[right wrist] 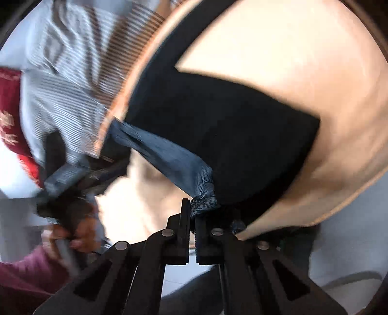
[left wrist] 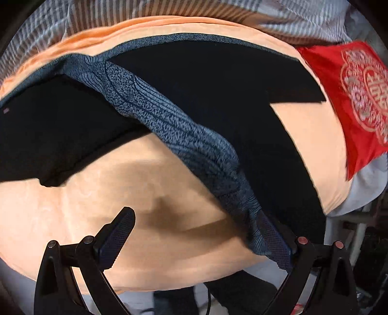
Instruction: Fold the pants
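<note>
Left wrist view: the left tool (left wrist: 194, 230) stands released, its two black fingers spread wide, each faced with a cross-hatched rubbery pad. One finger (left wrist: 121, 230) hangs over bare peach cloth; the other lies against the bunched blue-grey waistband (left wrist: 169, 121) of the pants (left wrist: 218, 84), though the spread jaws pinch nothing. That waistband is a stretchy knit, speckled and ribbed with curving dark lines, and it runs as a twisted rope from the lower right of the frame up to the upper left. On either side of it spreads matte black fabric of the pants, flat and angular at the edges. All of it lies on a smooth peach blanket (left wrist: 121, 181) with a soft, velvety sheen, laid over a bed. Beyond the blanket sit grey-and-white striped bedding (left wrist: 303, 21) and a glossy red cushion (left wrist: 351, 101) with a pale ornamental print.

Right wrist view: the right tool (right wrist: 192, 218) is clenched on the end of the waistband (right wrist: 203, 203), a crumpled knot of the speckled knit between its narrow black fingers. From there the band stretches taut toward the left tool (right wrist: 72, 174), which shows only as a motion-blurred shape. The black panel of the pants (right wrist: 230, 133) lies flat on the peach blanket (right wrist: 303, 60).
</note>
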`<control>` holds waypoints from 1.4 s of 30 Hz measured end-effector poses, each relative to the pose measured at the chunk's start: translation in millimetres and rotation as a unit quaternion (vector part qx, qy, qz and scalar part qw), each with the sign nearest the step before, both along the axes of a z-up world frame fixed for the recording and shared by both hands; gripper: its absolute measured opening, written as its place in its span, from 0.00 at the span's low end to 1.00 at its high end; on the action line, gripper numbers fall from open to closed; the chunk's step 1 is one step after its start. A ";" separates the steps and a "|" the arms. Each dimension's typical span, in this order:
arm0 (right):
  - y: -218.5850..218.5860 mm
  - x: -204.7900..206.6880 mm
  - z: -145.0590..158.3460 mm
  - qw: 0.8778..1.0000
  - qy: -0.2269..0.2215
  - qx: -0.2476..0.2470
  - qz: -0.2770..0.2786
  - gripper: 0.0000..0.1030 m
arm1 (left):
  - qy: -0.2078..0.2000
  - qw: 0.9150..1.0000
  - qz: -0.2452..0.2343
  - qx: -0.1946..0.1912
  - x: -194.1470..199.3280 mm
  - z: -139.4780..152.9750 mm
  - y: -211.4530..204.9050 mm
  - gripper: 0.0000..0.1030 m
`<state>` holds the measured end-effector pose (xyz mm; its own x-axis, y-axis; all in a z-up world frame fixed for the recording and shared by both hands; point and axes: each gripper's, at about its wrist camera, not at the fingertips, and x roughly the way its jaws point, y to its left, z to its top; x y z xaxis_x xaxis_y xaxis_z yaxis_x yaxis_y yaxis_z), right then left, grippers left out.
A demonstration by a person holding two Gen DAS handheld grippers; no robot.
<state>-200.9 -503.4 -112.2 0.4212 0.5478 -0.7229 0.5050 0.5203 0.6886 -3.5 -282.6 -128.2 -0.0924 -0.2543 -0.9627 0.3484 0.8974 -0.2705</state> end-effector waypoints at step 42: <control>-251.4 301.0 -32.5 0.998 0.008 0.022 0.058 0.03 | -0.055 0.995 0.076 0.016 181.4 26.2 -154.6 0.33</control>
